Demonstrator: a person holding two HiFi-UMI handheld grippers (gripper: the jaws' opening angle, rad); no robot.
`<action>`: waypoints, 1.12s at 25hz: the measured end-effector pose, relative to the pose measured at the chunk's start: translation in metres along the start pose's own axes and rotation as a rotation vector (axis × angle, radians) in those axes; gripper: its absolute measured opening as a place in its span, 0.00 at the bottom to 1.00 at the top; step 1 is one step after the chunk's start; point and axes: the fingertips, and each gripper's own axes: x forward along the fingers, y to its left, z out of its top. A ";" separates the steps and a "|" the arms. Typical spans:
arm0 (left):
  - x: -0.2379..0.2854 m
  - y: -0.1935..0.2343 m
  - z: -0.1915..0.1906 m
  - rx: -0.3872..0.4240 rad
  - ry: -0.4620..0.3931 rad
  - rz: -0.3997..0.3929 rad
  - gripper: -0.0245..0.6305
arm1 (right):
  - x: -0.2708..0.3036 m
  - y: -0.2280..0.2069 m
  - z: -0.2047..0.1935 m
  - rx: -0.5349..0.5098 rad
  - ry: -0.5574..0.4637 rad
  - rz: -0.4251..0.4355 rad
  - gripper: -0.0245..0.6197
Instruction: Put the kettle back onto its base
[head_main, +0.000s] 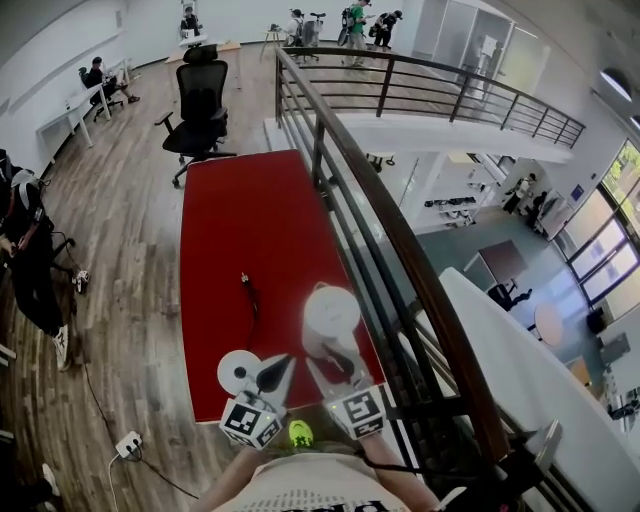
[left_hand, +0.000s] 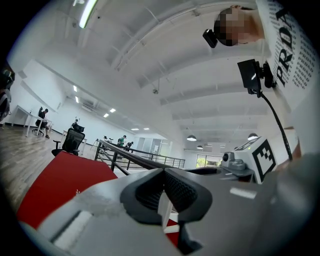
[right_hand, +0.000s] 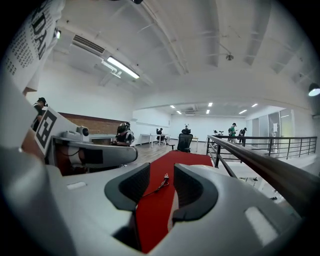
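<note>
W/ your right gripper (head_main: 332, 362) open & empty just behind the white round-bodied plastic kettle (head_main: 330, 312) on the red table (head_main: 250, 220), apart from the flat white round base (head_main: 236, 370) beside your shut left gripper (head_main: 272, 373), take a firm centred grip, lift straight, lower it square onto the base.

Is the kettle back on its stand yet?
Not yet. The kettle stands on the red table beside its round base, not on it, so nothing is done. The right tool is open close to the kettle, with nothing between its jaws. The left tool is shut by the base. Left to do: grab the kettle, lift it, set it on the base.
</note>
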 end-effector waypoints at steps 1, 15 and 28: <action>0.003 0.000 -0.003 -0.003 0.004 -0.001 0.03 | -0.001 -0.005 -0.004 -0.011 0.011 -0.014 0.26; 0.053 -0.033 -0.043 -0.013 0.063 -0.134 0.03 | -0.023 -0.061 -0.041 -0.038 0.128 -0.222 0.32; 0.067 -0.044 -0.071 -0.017 0.141 -0.207 0.03 | -0.017 -0.067 -0.087 0.061 0.224 -0.229 0.33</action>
